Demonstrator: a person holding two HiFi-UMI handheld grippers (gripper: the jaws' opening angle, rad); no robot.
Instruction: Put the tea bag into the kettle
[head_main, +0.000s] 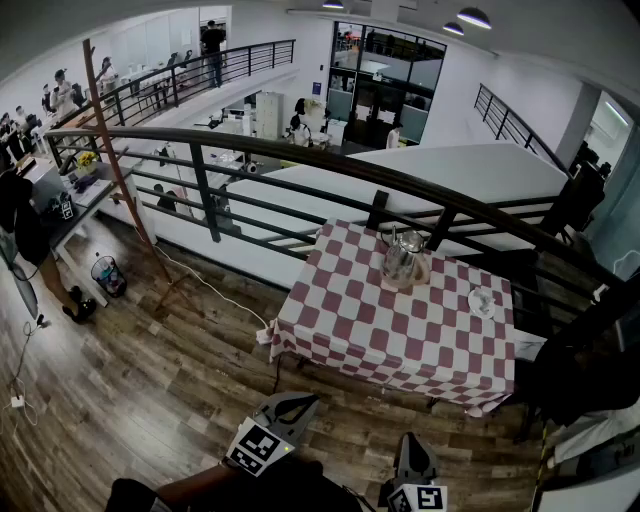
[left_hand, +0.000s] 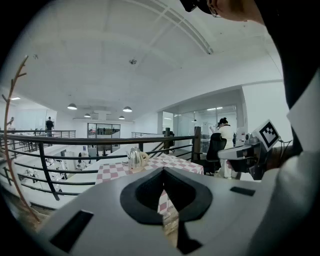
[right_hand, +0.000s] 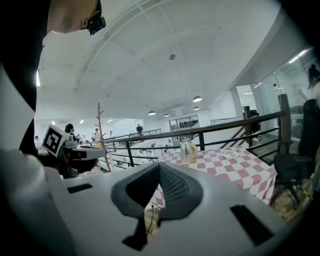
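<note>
Left gripper (head_main: 298, 402) and right gripper (head_main: 412, 442) low at the near edge of the head view, well apart from the tabletop (head_main: 350, 330). Fingers of both shut, pads together, nothing between them in either gripper view.

Kettle (head_main: 403, 262) upright near the far edge of the checked cloth, close to the railing (head_main: 300, 160), ahead of and beyond both grippers. Roughly in line with the right gripper, off to the right of the left one. Lid on or off: impossible to tell.

Small white saucer (head_main: 482, 301) right of the kettle, apart from it, toward the tabletop's right side. Something pale on it, too small to name; probably the tea bag, though no view confirms it, and no long axis to read. If so, right gripper the nearer one, by judgement.

Lower part of each gripper view filled by the gripper's own body, hiding the near edge of the tabletop. Hands cut off at the bottom of the head view.
</note>
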